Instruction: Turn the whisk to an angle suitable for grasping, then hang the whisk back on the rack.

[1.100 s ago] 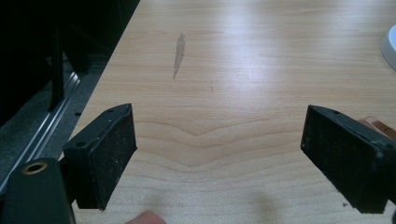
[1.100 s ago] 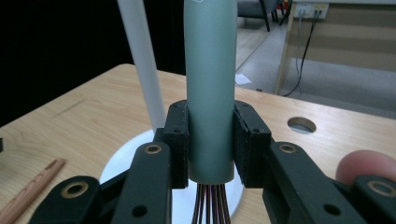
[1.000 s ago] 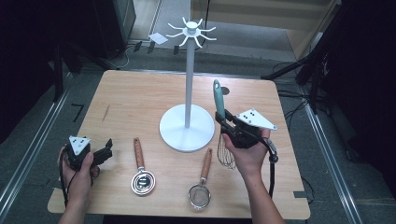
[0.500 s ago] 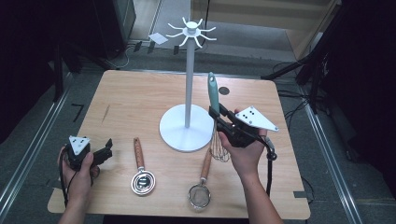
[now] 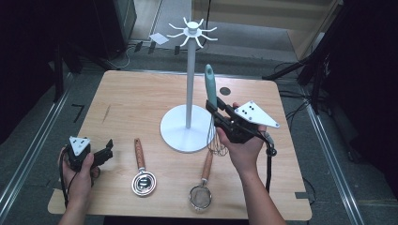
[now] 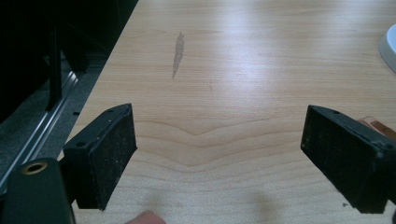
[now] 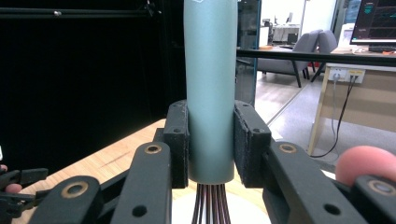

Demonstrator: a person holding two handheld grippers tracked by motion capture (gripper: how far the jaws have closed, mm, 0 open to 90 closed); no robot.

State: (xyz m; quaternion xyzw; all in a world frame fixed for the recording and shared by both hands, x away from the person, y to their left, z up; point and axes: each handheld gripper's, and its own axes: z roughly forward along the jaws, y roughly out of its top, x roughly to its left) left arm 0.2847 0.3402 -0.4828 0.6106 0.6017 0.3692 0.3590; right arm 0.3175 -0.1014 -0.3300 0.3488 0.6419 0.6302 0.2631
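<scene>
Teal-handled whisk (image 5: pixel 212 112) upright, handle up, wires down

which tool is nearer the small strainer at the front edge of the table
Right. The right tool, gripping the whisk, is above and slightly right of the strainer. The left tool sits far off by the table's left edge, beyond the measuring spoon.

Each black gripper (image 5: pixel 224 118) carries a grey three-cornered plate, brass-ringed screw holes and a cable.

No legible text, label or number anywhere
</scene>
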